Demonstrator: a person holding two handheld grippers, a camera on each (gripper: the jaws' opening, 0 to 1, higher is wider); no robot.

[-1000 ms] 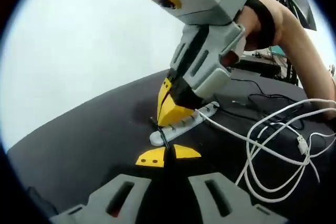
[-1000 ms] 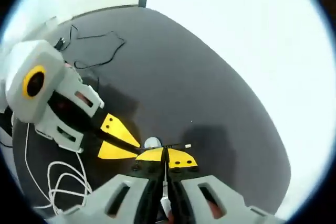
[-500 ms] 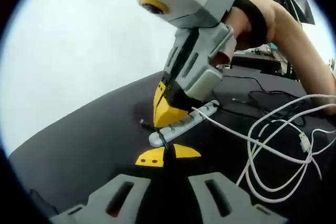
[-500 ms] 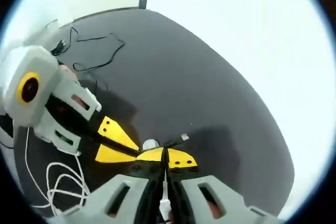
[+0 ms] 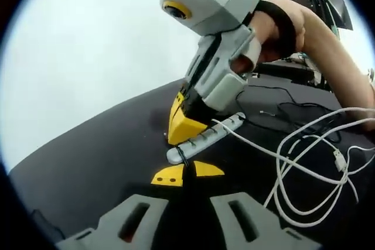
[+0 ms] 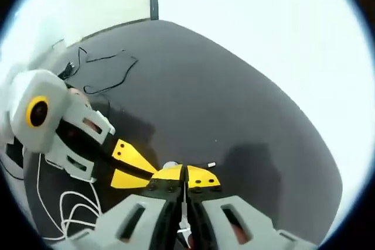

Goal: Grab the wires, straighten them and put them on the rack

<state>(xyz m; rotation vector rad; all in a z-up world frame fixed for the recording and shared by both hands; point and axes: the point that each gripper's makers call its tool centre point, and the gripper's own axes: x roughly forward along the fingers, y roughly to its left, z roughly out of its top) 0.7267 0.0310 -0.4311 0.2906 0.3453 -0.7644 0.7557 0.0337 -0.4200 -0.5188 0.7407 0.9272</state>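
A thin black wire (image 5: 182, 157) runs taut between both grippers and crosses the near end of the white slotted rack (image 5: 206, 137). My left gripper (image 5: 186, 172) is shut on the wire low in the left gripper view. The right gripper (image 5: 183, 128) comes down from above, its yellow tips shut and touching the rack's end. In the right gripper view my right gripper (image 6: 185, 175) is shut on the black wire, whose silver plug (image 6: 211, 165) sticks out to the right. The left gripper (image 6: 132, 167) reaches in from the left, close to the rack end (image 6: 170, 165).
All of this lies on a black table (image 5: 105, 150). A white cable (image 5: 304, 174) lies in loose loops to the right of the rack, also seen as white cable (image 6: 73, 215). Thin black cables (image 6: 105, 74) lie farther off. A person's arm (image 5: 334, 45) holds the right gripper.
The right gripper has shifted slightly over the rack's end. The wire's plug end, raised half a second ago, now lies lower and flatter. Both grippers stay shut on the wire.
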